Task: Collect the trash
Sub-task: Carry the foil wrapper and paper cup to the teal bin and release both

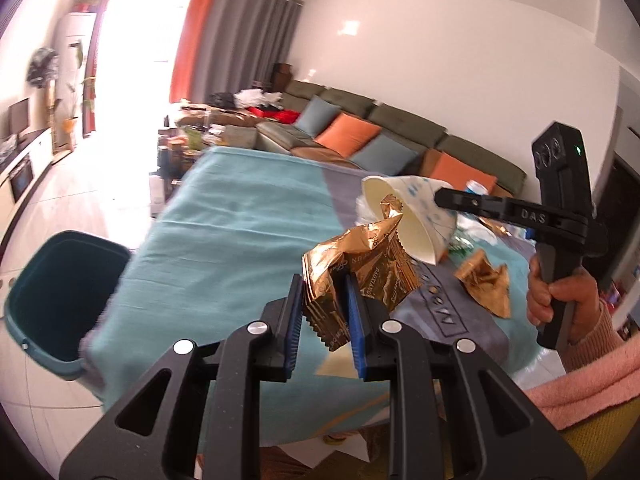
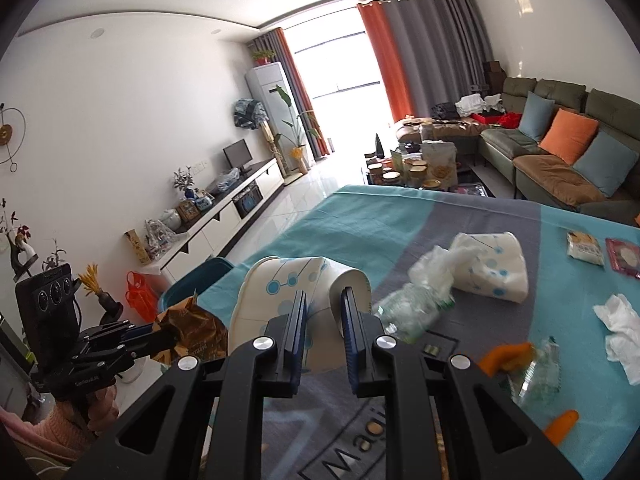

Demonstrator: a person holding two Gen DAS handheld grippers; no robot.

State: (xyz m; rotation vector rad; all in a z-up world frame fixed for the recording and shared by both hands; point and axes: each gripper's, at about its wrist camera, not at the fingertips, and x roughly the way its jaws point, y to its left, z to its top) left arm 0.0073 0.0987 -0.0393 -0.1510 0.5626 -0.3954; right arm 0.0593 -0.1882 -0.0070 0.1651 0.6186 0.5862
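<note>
The left gripper (image 1: 324,304) is clamped on a crumpled gold wrapper (image 1: 356,264), held above the near edge of a table covered in a teal and grey cloth (image 1: 240,216). The right gripper (image 2: 324,312) is clamped on the rim of a squashed paper cup (image 2: 276,304), white with blue dots. In the left wrist view the cup (image 1: 416,216) hangs at one o'clock from the wrapper, touching its tip. A teal bin (image 1: 60,296) stands on the floor at nine o'clock. A second gold wrapper (image 1: 486,284) lies on the cloth at three o'clock.
</note>
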